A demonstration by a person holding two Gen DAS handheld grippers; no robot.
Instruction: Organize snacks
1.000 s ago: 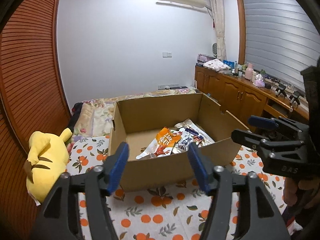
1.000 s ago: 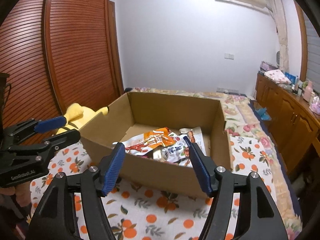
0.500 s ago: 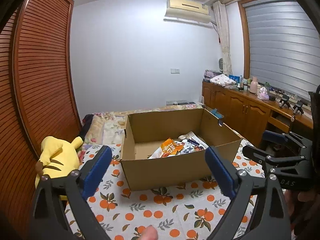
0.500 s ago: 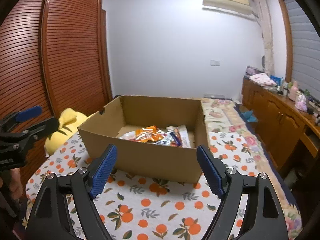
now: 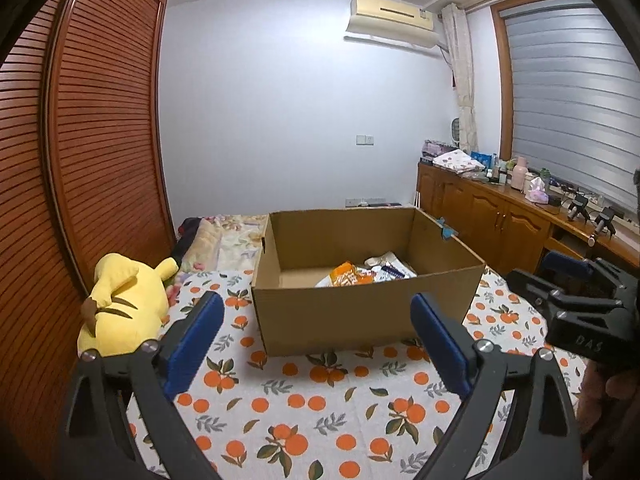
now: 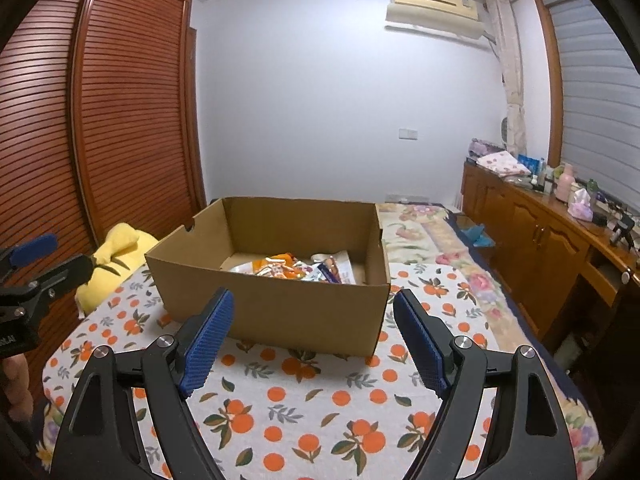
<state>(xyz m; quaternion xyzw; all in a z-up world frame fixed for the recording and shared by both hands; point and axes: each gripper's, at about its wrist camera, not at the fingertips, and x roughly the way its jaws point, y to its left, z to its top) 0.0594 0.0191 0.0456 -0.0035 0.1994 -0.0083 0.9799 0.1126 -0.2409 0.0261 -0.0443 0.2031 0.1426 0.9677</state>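
While both grippers, left point(image 5: 316, 340) and right point(image 6: 312, 338), gape empty, the snack-filled cardboard box point(image 6: 280, 304) sits on an orange-print bedspread point(image 6: 320, 400) beside louvered wardrobe doors point(image 6: 100, 140).

The cardboard box point(image 5: 360, 312) hides most of its contents behind its near wall — only the tops of the snack packets point(image 5: 362, 271) show in the left wrist view, and their print is too small to read. The right tool point(image 5: 568, 292) is cut off by the frame's right edge there; the left tool point(image 6: 36, 276) is cut off at the left edge in the right wrist view. Bottles on the sideboard point(image 6: 532, 216) are too small to identify.
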